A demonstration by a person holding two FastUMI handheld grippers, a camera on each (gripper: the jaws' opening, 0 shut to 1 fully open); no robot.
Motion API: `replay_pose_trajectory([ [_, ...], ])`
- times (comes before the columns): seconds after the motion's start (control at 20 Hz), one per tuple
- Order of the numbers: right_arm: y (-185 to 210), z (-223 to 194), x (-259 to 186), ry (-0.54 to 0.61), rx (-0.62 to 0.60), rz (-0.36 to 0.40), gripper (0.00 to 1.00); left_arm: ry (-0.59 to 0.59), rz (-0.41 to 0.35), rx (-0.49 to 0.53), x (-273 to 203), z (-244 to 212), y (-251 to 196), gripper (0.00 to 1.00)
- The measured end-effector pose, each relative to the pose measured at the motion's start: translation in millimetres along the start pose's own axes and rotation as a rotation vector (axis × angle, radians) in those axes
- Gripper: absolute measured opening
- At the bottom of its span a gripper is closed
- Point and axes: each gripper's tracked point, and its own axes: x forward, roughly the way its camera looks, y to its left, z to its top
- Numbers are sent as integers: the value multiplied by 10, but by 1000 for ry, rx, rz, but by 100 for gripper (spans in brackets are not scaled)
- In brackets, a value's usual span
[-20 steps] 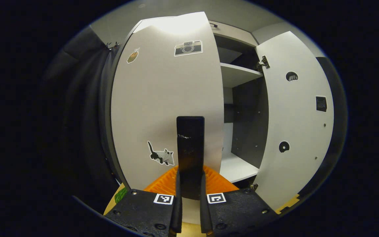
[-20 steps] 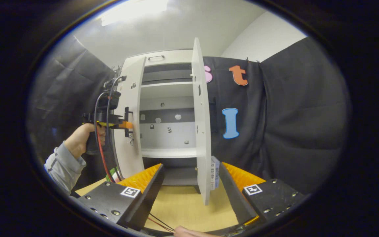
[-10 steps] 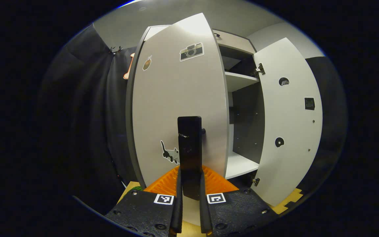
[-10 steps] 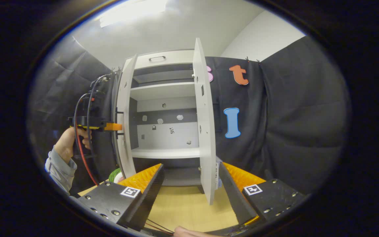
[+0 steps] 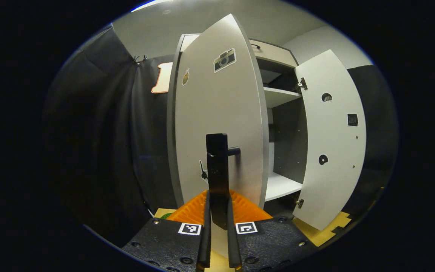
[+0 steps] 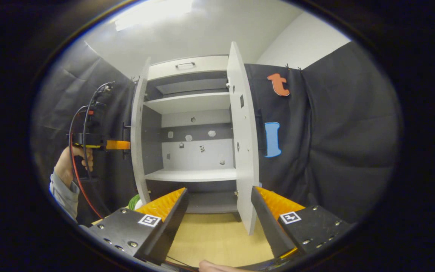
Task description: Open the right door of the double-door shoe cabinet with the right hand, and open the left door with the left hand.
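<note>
The white shoe cabinet stands with both doors swung out. In the left gripper view the left door, with stickers on its face, is seen at a slant, and my left gripper is shut on its black vertical handle. The right gripper view shows that left door nearly edge-on, with the left gripper at its handle, held by a hand. The right door stands wide, untouched. My right gripper is open in front of the cabinet, nothing between its fingers.
White shelves and a dark back panel show inside the cabinet. Black cloth walls flank it on both sides. A light wooden floor lies below the right gripper. Cables hang from the left gripper.
The left door has swung further outward, my left gripper going with its handle to the left. The right door stands a little wider. My right gripper stays open, barely moved.
</note>
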Motion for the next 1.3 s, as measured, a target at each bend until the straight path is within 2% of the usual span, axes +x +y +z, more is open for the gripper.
replay_pose_trajectory([
  [0.05,24,-10,7,0,-2,1,98,-2,7,-1,-31,-4,56,19],
  [0.25,73,-29,26,-2,-6,0,98,-5,32,-10,-126,-7,267,14],
  [0.3,93,-36,26,0,-6,4,94,-3,41,-3,-139,-7,317,14],
  [0.45,127,-47,37,-1,-5,7,94,-7,72,21,-192,-17,468,9],
  [0.5,133,-48,37,-3,-2,8,98,-8,79,25,-203,-14,513,8],
  [0.65,175,-69,62,0,-5,11,94,-12,127,27,-241,-25,767,3],
  [0.7,184,-75,63,2,-9,12,98,-14,145,23,-252,-26,861,4],
  [0.75,203,-94,74,3,-12,15,98,-15,159,21,-246,-27,937,2],
  [0.95,270,-135,84,6,-12,32,98,-17,113,-25,-251,-34,1016,0],
  [1.0,293,-144,91,10,-3,37,98,-21,109,-25,-251,-29,1022,2],
  [1.05,321,-155,99,13,-1,44,94,-17,113,-25,-258,-40,1034,0],
  [1.1,340,-156,96,14,-7,47,94,-23,117,-27,-254,-35,1037,0],
  [1.15,342,-163,113,13,-15,47,98,-24,119,-28,-248,-34,1025,3],
  [1.2,345,-164,109,13,-22,47,98,-27,118,-31,-255,-35,1022,0],
  [1.3,348,-151,119,11,-24,52,98,-1,107,-43,-294,-105,983,2],
])
